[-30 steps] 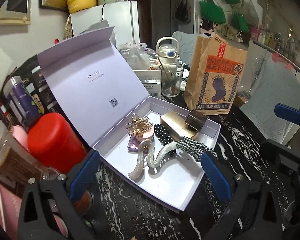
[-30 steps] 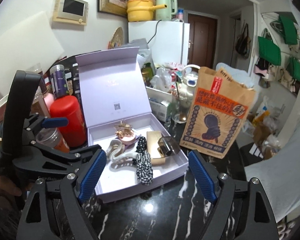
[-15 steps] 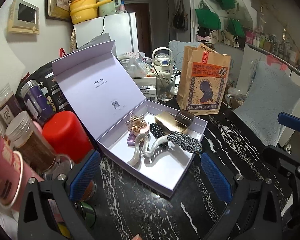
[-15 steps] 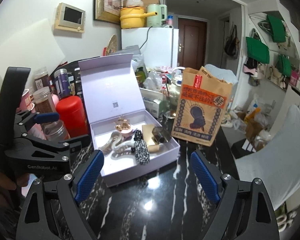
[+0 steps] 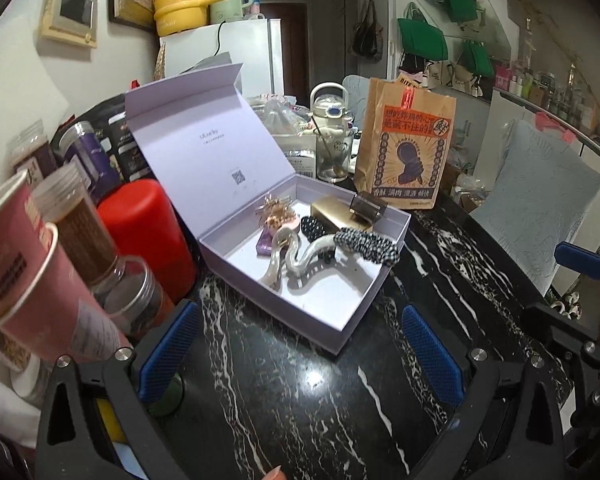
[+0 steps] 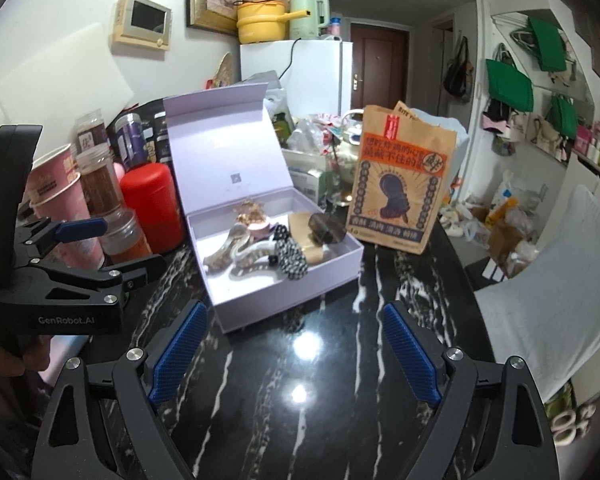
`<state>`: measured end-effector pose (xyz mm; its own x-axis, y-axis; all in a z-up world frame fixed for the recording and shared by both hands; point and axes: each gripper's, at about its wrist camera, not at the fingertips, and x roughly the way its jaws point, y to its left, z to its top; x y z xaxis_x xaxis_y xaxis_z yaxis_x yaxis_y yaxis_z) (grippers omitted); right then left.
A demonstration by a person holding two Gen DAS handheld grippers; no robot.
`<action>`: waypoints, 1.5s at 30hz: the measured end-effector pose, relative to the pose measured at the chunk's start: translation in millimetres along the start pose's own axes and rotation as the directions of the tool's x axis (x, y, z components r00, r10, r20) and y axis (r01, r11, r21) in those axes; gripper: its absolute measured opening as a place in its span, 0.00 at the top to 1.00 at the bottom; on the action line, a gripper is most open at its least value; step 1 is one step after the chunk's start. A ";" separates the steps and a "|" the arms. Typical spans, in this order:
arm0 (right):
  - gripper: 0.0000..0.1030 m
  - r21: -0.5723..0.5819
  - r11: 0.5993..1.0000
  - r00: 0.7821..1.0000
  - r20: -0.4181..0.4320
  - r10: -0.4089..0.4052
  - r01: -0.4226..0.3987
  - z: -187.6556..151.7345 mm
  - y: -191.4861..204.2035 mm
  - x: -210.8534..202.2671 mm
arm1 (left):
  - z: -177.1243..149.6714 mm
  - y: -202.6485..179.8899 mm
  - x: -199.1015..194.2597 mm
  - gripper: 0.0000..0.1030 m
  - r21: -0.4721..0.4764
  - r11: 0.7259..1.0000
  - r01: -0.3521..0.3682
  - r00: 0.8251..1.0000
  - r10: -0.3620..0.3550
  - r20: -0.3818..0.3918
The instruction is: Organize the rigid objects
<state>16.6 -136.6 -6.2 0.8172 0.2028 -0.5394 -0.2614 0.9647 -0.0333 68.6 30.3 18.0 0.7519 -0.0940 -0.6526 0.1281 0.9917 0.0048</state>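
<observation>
Both grippers, left gripper (image 5: 300, 350) and right gripper (image 6: 296, 354), hover spread-jawed, empty, above the table (image 6: 300, 420).

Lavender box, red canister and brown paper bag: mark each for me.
Lavender box (image 6: 284, 300): right wrist view, near outer wall.
Red canister (image 6: 152, 204): right wrist view, middle of its side.
Brown paper bag (image 5: 410, 148): left wrist view, printed front face.

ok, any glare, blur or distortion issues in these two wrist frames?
Right wrist view: two bright lamp reflections on the glossy black marble tabletop; open lilac gift box stays sharp. Left wrist view: one softer reflection on the tabletop; the pink paper cup at the left edge is soft and stretched. Both views: strong fisheye bending with dark vignetted corners.
</observation>
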 end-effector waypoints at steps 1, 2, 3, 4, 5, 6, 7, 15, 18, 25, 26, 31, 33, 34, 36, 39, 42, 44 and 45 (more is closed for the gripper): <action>0.12 -0.002 1.000 1.000 -0.004 0.002 -0.002 -1.9 1.3 0.8 | -2.2 0.8 -0.1 0.00 -0.003 1.000 -0.001 1.000 0.001 -0.004; 0.12 -0.003 1.000 1.000 -0.008 0.004 -0.004 -4.1 2.4 1.8 | -4.4 1.4 -0.4 0.00 -0.005 1.000 0.000 1.000 0.000 -0.007; 0.12 -0.004 1.000 1.000 -0.013 0.006 -0.006 -5.8 3.2 2.8 | -6.3 2.0 -1.0 0.00 -0.007 1.000 0.001 1.000 -0.001 -0.008; 0.12 -0.003 1.000 1.000 -0.017 0.008 -0.008 -7.3 4.0 3.8 | -8.1 2.4 -1.4 0.00 -0.008 1.000 0.003 1.000 -0.003 -0.009; 0.12 -0.002 1.000 1.000 -0.021 0.011 -0.011 -9.5 4.5 4.5 | -9.8 2.8 -1.7 0.00 -0.010 1.000 0.005 1.000 -0.005 -0.011; 0.12 0.000 1.000 1.000 -0.025 0.014 -0.014 -10.3 5.1 5.8 | -10.9 2.9 -1.7 0.00 -0.011 1.000 0.005 1.000 -0.005 -0.012; 0.12 0.001 1.000 0.999 -0.029 0.016 -0.016 -11.6 5.5 6.6 | -12.5 3.4 -2.0 0.00 -0.015 1.000 0.005 1.000 -0.005 -0.013; 0.12 0.020 1.000 0.999 -0.052 0.012 -0.011 -18.3 2.6 13.6 | -16.3 0.7 0.7 0.00 -0.006 1.000 -0.004 1.000 0.003 -0.030; 0.12 0.024 1.000 0.998 -0.055 0.007 -0.006 -18.8 0.7 14.9 | -16.5 -0.3 0.9 0.00 -0.007 1.000 -0.001 1.000 0.001 -0.031; 0.12 0.026 1.000 0.998 -0.060 0.005 -0.004 -18.7 -1.3 16.5 | -16.1 -3.1 2.6 0.00 0.001 1.000 -0.004 0.999 0.004 -0.039; 0.12 0.026 1.000 0.998 -0.059 0.004 -0.003 -19.6 -1.9 16.5 | -16.1 -3.3 2.7 0.00 0.002 1.000 -0.003 0.999 0.003 -0.039; 0.12 0.027 1.000 0.998 -0.060 0.004 -0.003 -19.6 -2.3 16.8 | -15.9 -2.9 3.8 0.00 0.000 1.000 0.000 0.999 0.000 -0.043; 0.12 0.028 1.000 0.998 -0.062 0.004 -0.002 -20.2 -3.3 17.6 | -15.6 -3.0 4.6 0.00 0.002 1.000 0.002 0.999 -0.002 -0.046; 0.12 0.028 1.000 0.998 -0.063 0.004 -0.002 -20.4 -3.7 17.9 | -15.7 -3.6 5.1 0.00 0.005 1.000 0.004 0.999 -0.003 -0.049; 0.12 0.028 1.000 0.998 -0.064 0.003 -0.001 -20.1 -3.8 19.4 | -16.1 -4.4 5.5 0.00 0.007 1.000 0.012 0.998 -0.011 -0.054; 0.12 0.027 1.000 0.998 -0.064 0.001 0.000 -20.1 -3.5 19.4 | -16.4 -6.1 5.9 0.00 0.010 1.000 0.018 0.998 -0.018 -0.058; 0.12 0.026 1.000 0.998 -0.065 -0.001 0.002 -20.6 -4.1 20.6 | -17.0 -7.5 6.1 0.00 0.016 1.000 0.017 0.998 -0.016 -0.060; 0.12 0.026 1.000 0.998 -0.066 -0.002 0.003 -20.3 -4.2 21.7 | -17.2 -8.1 6.3 0.00 0.020 1.000 0.018 0.998 -0.017 -0.062; 0.12 0.026 1.000 0.998 -0.067 -0.002 0.004 -20.6 -4.7 22.2 | -17.2 -8.5 6.3 0.00 0.020 1.000 0.017 0.998 -0.016 -0.063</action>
<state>25.4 -140.1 -35.3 0.7818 0.1889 -0.5942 -0.2447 0.9695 -0.0137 61.1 22.8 0.8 0.7078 -0.1041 -0.6987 0.1540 0.9880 0.0088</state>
